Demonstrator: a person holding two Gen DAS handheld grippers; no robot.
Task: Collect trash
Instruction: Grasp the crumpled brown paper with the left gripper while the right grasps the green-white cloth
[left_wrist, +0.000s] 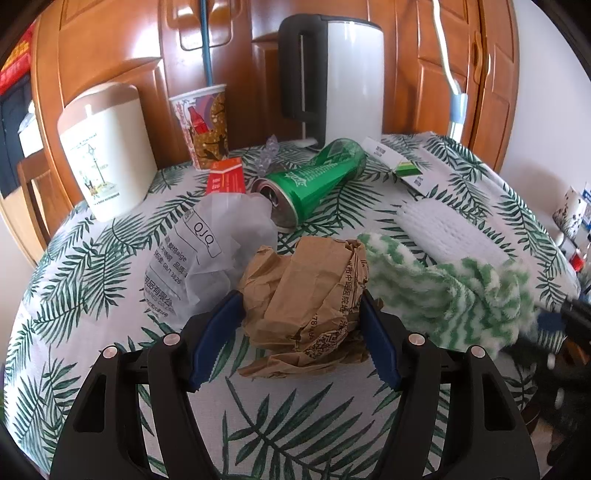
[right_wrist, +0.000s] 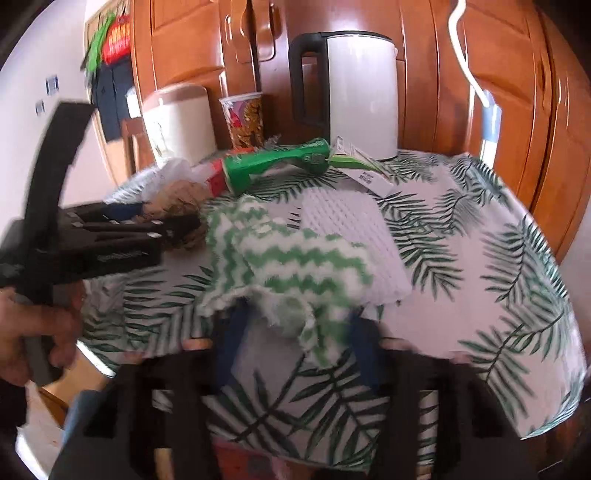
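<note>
The crumpled brown paper bag (left_wrist: 306, 306) sits near my edge of the round table in its leaf-print tablecloth (left_wrist: 295, 413), and I have my left gripper (left_wrist: 295, 339) straddling it: the blue pads (left_wrist: 218, 332) stand on either side of the wad, seemingly touching its creases, though I cannot tell whether they are squeezing it yet. I judge it the first piece of trash to go, being closest and soft enough to grab whole. Just right of it lies the green-and-white zigzag fleece cloth (right_wrist: 295, 258); my right gripper (right_wrist: 295, 347) looks closed on its near corner, though blur hides the pads. Behind are a crumpled clear printed plastic bag (left_wrist: 207, 251), a tipped green drink can (left_wrist: 314, 181) and white foam netting (left_wrist: 450, 232), all waiting.
</note>
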